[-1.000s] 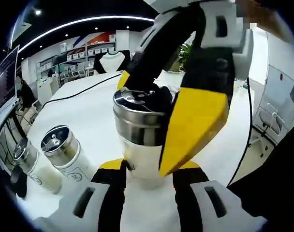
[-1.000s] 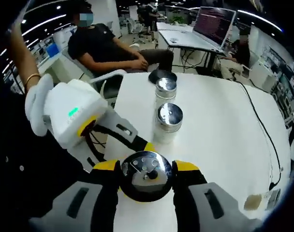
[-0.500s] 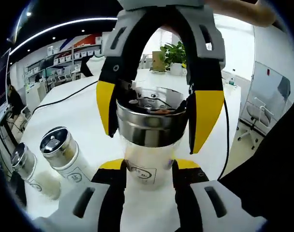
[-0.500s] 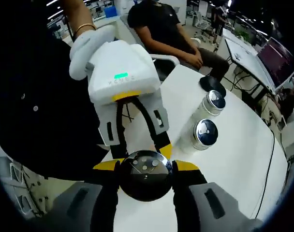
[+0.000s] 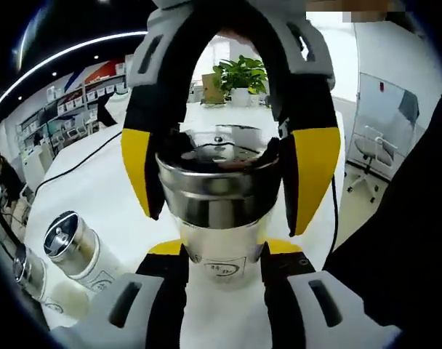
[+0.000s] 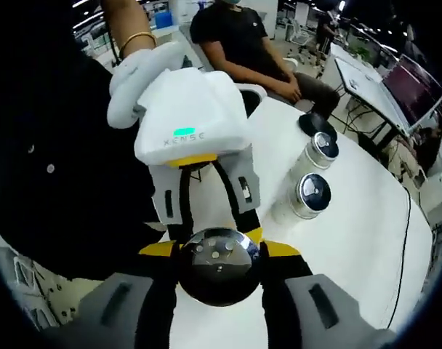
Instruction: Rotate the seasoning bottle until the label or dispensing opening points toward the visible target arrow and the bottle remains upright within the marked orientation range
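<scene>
Three seasoning bottles, one (image 5: 219, 211) gripped, two (image 5: 74, 251) (image 5: 32, 280) standing beside, white table (image 5: 105, 196)

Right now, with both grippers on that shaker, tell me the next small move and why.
Probably a small further twist of the metal cap with the right gripper, while the left gripper clamps the seasoning bottle low on its body. The label faces the left gripper view, the bottle stands upright, and I can see no target arrow to confirm alignment.

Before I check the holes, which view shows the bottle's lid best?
The right gripper view: it looks straight down on the lid, showing its holes. The left gripper view shows the lid side-on between the right gripper's fingers.
</scene>
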Demonstrator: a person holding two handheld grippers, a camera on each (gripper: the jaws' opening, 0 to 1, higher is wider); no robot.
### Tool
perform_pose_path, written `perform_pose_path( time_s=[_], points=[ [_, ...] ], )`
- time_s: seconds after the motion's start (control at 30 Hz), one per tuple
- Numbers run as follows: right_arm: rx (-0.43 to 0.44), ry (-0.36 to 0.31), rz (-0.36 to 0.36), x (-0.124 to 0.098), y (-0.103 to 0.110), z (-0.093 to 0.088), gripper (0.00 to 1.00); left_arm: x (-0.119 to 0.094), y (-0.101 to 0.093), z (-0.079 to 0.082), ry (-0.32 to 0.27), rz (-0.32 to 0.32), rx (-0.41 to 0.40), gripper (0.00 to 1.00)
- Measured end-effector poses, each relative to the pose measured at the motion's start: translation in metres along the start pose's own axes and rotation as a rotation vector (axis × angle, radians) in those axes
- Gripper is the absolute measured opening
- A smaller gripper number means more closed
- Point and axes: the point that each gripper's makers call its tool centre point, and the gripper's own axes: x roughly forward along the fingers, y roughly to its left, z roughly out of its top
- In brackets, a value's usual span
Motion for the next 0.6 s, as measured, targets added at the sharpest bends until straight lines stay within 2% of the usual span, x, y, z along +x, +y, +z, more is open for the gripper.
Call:
perform_pose_path(
  time_s=[0.27,0.37,0.43,0.47,0.6],
  points=[
    [0.269,-0.093,-0.099,-0.006,-0.008,-0.001,0.43,0.005,0.001,0.004,-0.014,0.149,-0.069,0.42],
    [0.39,-0.133,-0.138,-0.011,-0.013,-0.003,0.41,0.003,0.01,0.004,-0.007,0.256,-0.088,0.42],
    [0.463,-0.152,-0.161,-0.016,-0.015,-0.004,0.4,0.004,0.009,0.004,-0.013,0.245,-0.112,0.42],
    [0.483,-0.16,-0.176,-0.018,-0.017,-0.004,0.39,0.003,0.012,0.003,-0.016,0.261,-0.132,0.42],
    [0.523,-0.177,-0.238,-0.023,-0.022,-0.003,0.38,0.005,0.017,0.003,-0.017,0.29,-0.143,0.42]
  ],
)
